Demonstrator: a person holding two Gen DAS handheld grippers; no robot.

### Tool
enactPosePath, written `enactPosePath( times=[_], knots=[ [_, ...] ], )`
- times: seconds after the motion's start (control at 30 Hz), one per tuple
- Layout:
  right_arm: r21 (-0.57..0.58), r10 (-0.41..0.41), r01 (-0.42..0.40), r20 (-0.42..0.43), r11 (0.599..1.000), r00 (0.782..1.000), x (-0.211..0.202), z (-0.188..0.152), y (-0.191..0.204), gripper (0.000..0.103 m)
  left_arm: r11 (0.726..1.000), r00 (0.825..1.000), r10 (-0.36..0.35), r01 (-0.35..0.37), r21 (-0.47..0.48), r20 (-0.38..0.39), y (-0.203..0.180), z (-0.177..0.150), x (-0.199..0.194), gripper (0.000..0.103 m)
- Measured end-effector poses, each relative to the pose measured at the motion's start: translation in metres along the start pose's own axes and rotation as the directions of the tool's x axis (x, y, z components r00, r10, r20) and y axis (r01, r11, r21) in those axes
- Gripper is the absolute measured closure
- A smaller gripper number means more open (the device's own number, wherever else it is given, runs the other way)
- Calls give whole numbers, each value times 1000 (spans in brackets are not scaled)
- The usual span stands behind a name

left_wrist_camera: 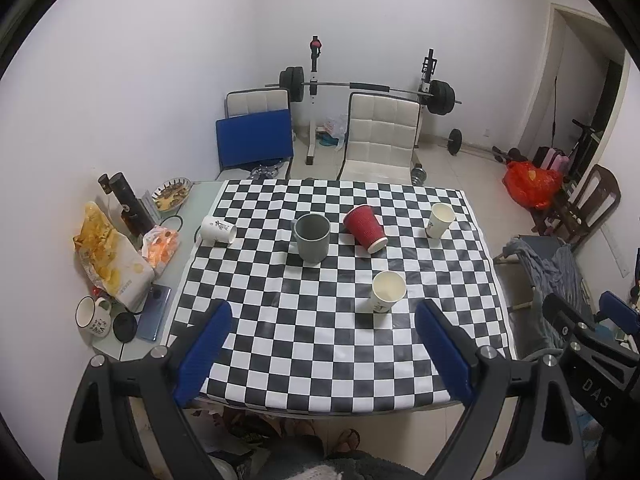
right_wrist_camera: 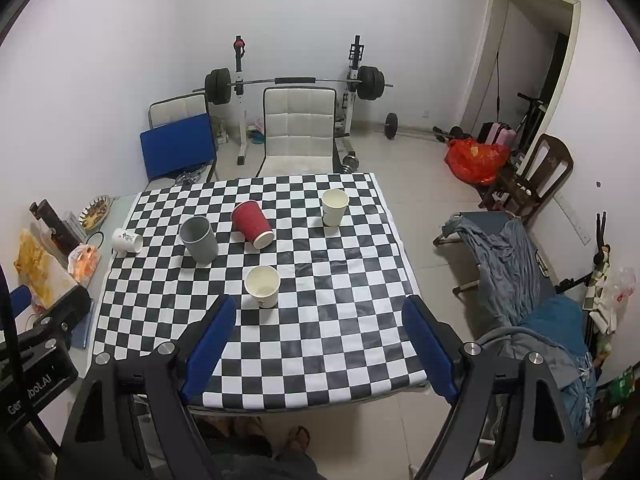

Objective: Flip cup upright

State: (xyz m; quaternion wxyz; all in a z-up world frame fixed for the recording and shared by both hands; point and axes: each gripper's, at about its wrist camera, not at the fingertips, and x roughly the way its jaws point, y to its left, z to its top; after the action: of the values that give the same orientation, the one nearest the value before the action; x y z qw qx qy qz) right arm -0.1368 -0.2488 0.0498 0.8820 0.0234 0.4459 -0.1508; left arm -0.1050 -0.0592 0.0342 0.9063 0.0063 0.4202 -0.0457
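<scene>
A red paper cup (left_wrist_camera: 365, 227) (right_wrist_camera: 252, 224) lies on its side mid-table, mouth toward me. A white cup (left_wrist_camera: 218, 229) (right_wrist_camera: 127, 240) lies on its side at the cloth's left edge. A grey mug (left_wrist_camera: 312, 238) (right_wrist_camera: 199, 238) and two white paper cups (left_wrist_camera: 388, 291) (left_wrist_camera: 441, 220) (right_wrist_camera: 262, 286) (right_wrist_camera: 334, 207) stand upright. My left gripper (left_wrist_camera: 324, 354) is open and empty above the table's near edge. My right gripper (right_wrist_camera: 320, 350) is open and empty, also near the front edge. Each gripper's side shows in the other's view.
The checkered cloth (left_wrist_camera: 320, 344) covers the table. Snack bags (left_wrist_camera: 108, 256), a dark bottle (left_wrist_camera: 130, 208), a mug (left_wrist_camera: 91, 316) and a phone (left_wrist_camera: 154, 314) crowd the left strip. Chairs (left_wrist_camera: 380, 140) and a barbell rack stand behind. A cot with clothes (right_wrist_camera: 508, 264) is right.
</scene>
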Motion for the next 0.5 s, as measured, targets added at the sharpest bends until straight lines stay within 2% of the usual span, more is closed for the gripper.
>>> enactPosePath(
  times=[0.5],
  knots=[
    [-11,7,-7,5,1000,1000,-3,5,1,14,1000,1000,11,-11,-10,-22,4,-2,4,10]
  ],
)
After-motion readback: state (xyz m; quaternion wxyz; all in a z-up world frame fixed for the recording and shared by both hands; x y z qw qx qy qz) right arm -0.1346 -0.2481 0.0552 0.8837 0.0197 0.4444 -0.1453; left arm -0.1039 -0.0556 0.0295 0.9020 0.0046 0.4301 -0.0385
